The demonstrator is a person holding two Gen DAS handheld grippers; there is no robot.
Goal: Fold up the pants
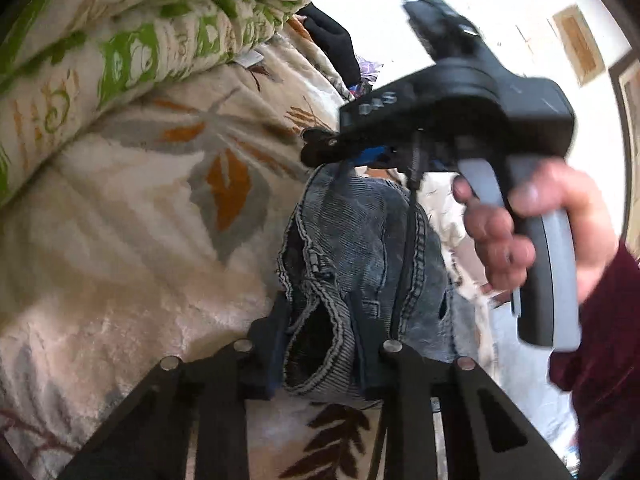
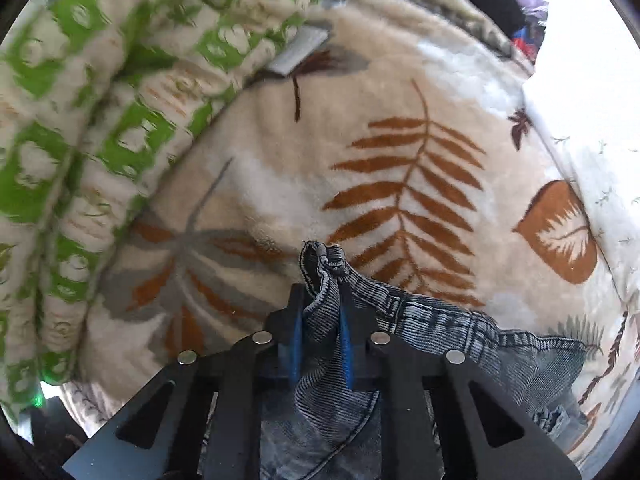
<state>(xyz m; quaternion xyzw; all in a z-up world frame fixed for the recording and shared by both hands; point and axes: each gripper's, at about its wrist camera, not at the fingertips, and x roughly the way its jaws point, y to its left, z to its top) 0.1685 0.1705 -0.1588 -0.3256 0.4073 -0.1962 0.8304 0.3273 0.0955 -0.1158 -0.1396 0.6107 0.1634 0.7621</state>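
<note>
The only writing is pale digits, seemingly "045", on the black body of the right gripper [image 1: 320,152], blurred. That gripper is clamped tight on a bunched hem of the grey-blue denim pants [image 2: 440,320]. The left gripper [image 1: 320,344] pinches a seamed edge of the same pants between its fingers. The pants hang over a cream leaf-print blanket [image 1: 140,200] on a bed. A green-patterned quilt [image 2: 80,140] is heaped along the blanket's left edge; to the right the blanket is bare out to its edge.
</note>
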